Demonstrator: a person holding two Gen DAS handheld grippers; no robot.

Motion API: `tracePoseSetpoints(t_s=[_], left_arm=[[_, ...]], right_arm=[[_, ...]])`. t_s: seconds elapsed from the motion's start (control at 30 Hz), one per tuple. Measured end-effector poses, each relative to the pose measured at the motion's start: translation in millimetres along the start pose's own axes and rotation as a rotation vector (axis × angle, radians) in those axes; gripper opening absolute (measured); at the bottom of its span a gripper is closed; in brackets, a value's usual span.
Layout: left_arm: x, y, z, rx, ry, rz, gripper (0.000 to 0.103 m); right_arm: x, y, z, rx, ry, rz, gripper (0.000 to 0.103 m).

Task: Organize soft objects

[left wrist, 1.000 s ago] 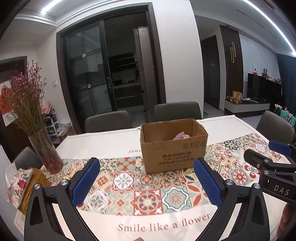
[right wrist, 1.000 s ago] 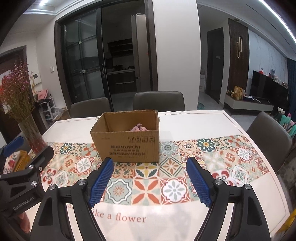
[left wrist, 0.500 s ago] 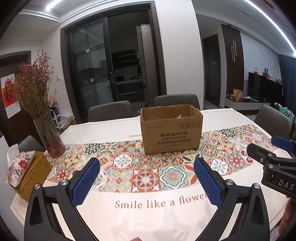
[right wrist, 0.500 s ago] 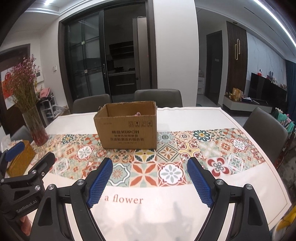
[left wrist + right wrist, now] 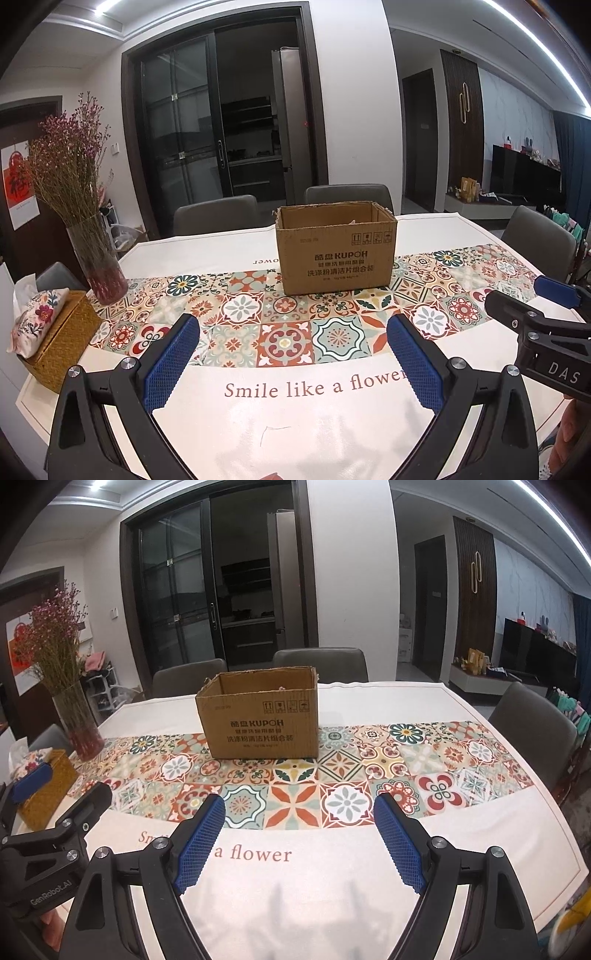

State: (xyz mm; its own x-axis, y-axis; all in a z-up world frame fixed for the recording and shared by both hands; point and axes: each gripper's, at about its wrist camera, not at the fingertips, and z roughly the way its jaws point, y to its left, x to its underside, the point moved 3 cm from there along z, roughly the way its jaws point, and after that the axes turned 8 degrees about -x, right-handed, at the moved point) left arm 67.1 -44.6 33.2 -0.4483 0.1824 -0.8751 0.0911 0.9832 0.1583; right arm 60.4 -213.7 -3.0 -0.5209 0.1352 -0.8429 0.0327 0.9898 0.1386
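standing on the table (image 5: pixel 229 435) is one cardboard box (image 5: pixel 336 254), open at the top, set on the tiled strip of the cloth. only a sliver of something pale shows over the box's front rim, too small to tell what it is. left of the box stand one glass vase (image 5: pixel 98 264) of dried flowers and, nearer than the vase, one woven tissue box (image 5: pixel 55 339). four grey chairs show around the table: two behind the box, one to its right, one behind the tissue box. two grippers hover over the near edge of the table, well short of the box, both angled down. the left gripper (image 5: pixel 291 360) has its blue fingers spread wide with nothing between them; the right gripper (image 5: pixel 299 843) likewise, spread and empty.
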Motion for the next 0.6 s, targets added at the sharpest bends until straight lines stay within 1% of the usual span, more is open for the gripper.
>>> tracePoseSetpoints(t_s=[0.23, 0.6], left_arm=[[3.8, 0.0, -1.2, -0.003, 0.000, -0.001, 0.103], [10.2, 0.5, 6.5, -0.009, 0.027, -0.002, 0.103]], right_arm=[[3.7, 0.5, -1.0, 0.002, 0.003, 0.002, 0.083], [8.6, 0.6, 4.7, 0.008, 0.025, 0.002, 0.083]])
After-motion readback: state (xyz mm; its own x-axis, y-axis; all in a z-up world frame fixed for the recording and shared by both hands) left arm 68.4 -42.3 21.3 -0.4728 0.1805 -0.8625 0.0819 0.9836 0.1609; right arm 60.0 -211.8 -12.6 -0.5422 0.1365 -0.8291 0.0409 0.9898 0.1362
